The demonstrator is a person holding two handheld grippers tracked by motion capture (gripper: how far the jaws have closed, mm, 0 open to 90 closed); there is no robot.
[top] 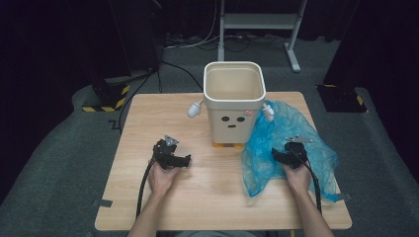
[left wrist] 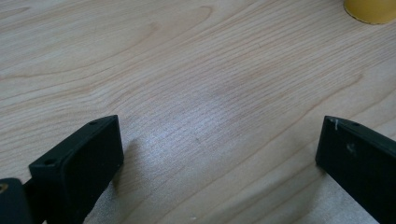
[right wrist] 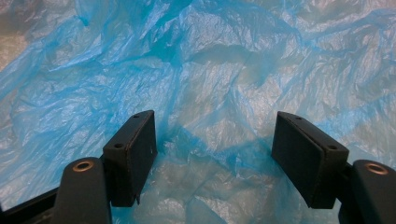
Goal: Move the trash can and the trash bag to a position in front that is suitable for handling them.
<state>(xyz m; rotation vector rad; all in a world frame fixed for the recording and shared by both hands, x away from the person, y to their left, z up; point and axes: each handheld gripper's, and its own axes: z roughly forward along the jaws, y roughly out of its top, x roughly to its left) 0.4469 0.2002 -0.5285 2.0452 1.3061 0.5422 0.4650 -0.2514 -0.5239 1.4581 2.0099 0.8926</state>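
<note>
A cream bin [top: 233, 118] with a drawn face, small white arms and yellow feet stands upright at the far middle of the wooden table [top: 148, 118]. One yellow foot [left wrist: 371, 9] shows in the left gripper view. A crumpled blue plastic bag [top: 269, 136] lies spread to the right of the bin. My left gripper [top: 187, 159] hovers low over bare wood, left of the bin's front, with its jaws wide apart and nothing between them [left wrist: 219, 135]. My right gripper [top: 274, 154] hangs just over the blue bag [right wrist: 210, 70], open, and the film lies loose under its jaws [right wrist: 215, 133].
The bag reaches the table's right edge and its near right corner. Bits of grey tape [top: 102, 203] stick at the table's near corners. Beyond the table are grey carpet, cables, a white stand [top: 257, 22] and black equipment with yellow-black striped bases [top: 106, 101].
</note>
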